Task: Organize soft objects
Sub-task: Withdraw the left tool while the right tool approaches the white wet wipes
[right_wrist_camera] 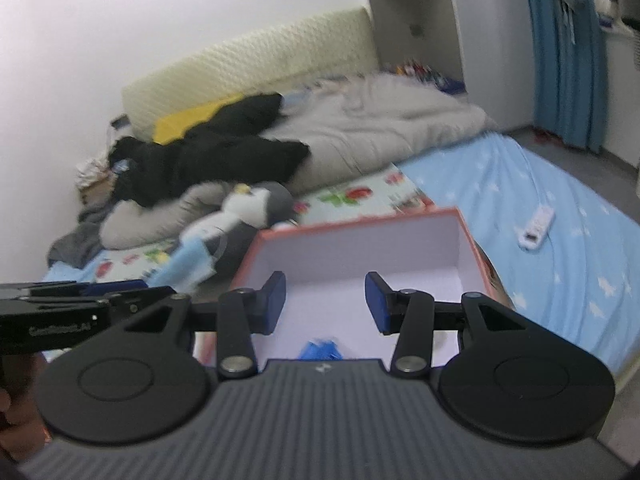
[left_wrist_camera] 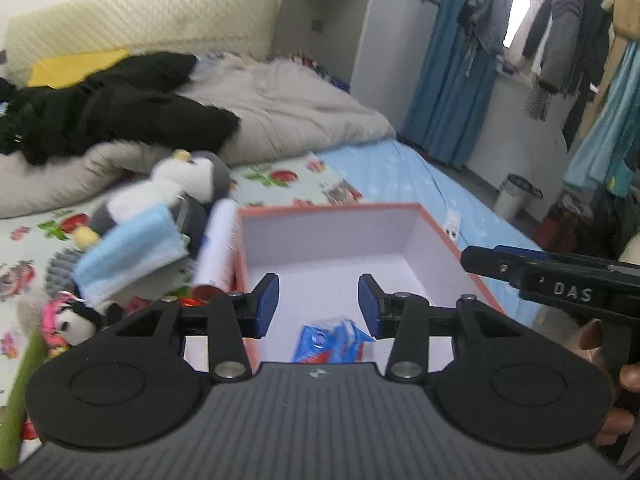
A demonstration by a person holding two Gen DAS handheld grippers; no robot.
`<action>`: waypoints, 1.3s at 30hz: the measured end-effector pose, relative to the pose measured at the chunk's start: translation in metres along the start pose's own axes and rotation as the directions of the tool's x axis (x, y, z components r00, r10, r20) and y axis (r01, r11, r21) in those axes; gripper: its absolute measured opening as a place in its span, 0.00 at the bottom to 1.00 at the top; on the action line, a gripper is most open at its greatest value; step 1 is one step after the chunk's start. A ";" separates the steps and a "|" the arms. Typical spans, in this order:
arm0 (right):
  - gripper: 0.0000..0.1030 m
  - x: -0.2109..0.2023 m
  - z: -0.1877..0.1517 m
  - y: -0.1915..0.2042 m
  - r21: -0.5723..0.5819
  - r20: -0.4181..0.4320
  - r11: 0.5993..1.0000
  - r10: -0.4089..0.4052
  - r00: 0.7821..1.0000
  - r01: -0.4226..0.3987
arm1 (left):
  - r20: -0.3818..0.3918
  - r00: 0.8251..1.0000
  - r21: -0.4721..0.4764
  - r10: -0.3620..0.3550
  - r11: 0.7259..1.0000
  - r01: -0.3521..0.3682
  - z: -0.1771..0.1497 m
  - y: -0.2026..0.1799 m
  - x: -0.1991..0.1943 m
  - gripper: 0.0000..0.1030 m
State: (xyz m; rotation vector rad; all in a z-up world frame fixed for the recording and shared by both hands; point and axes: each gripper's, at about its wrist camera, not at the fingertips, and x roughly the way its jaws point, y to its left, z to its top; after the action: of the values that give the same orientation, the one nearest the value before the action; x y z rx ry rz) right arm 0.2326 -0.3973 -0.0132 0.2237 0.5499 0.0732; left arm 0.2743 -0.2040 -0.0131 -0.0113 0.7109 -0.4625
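Grippers, your left (left_wrist_camera: 319,306) and right (right_wrist_camera: 326,302), both hang partly open over the box (left_wrist_camera: 448,236) and grip nothing. A blue packet (left_wrist_camera: 332,340) lies on the box floor, while the penguin (left_wrist_camera: 176,188) and mask (left_wrist_camera: 132,256) sit on the bed left of it.

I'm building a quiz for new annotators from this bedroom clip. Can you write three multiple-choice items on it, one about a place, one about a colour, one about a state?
1. Where does the blue packet lie?
A. inside the open box
B. on the grey quilt
C. on the floor

2. What colour is the outside rim of the box?
A. green
B. orange-red
C. black

3. How does the left gripper stand?
A. shut on the penguin plush
B. shut on the box wall
C. open, with nothing between its pads

Answers: 1 A, the packet rests on the box's white floor in both wrist views. 2 B, the rim shows orange-red above white inner walls. 3 C, a clear gap separates the blue pads; the penguin plush lies apart, left of the box.
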 end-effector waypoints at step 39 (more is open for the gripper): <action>0.46 -0.034 -0.059 0.144 -0.066 -0.096 0.978 0.189 0.977 -0.196 | 0.174 0.957 -0.152 0.231 0.967 -0.206 -0.081 0.100 -0.195 0.48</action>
State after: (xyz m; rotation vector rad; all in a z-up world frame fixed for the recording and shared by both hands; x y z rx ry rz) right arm 0.1715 -0.2503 -0.0122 0.2007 0.6122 0.2928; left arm 0.1348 -0.0216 0.0312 -0.0997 0.5455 -0.1974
